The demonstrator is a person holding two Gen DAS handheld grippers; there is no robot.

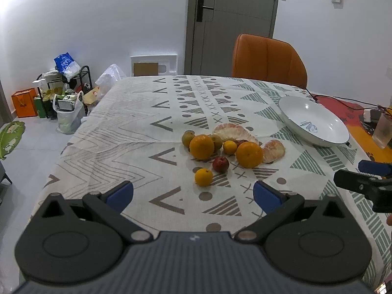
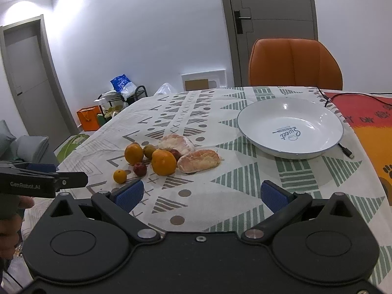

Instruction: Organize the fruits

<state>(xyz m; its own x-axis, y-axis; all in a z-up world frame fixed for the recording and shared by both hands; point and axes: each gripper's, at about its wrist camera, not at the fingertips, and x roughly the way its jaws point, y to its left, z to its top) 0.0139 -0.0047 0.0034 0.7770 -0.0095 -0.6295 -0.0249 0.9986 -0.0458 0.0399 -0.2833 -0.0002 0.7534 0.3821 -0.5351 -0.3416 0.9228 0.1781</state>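
A cluster of fruit lies mid-table on the patterned cloth: two large oranges (image 1: 201, 146) (image 1: 249, 154), a small orange (image 1: 203, 177), a small red fruit (image 1: 220, 164), brownish-green fruits (image 1: 188, 137) and two peeled pomelo pieces (image 1: 234, 132) (image 1: 274, 151). An empty white plate (image 1: 303, 112) (image 2: 257, 122) sits to the right of them. My left gripper (image 1: 193, 194) hovers open short of the fruit, nothing between its blue pads. My right gripper (image 2: 201, 194) is open too, level with the gap between fruit (image 2: 163, 162) and plate. Each gripper shows at the other view's edge.
An orange chair (image 1: 268, 60) stands at the table's far side before a grey door (image 1: 232, 19). A black cable (image 2: 343, 148) runs beside the plate onto a red-orange mat (image 2: 367, 122). A translucent cup (image 1: 383, 129) stands far right. Bags and a rack (image 1: 61, 93) clutter the floor left.
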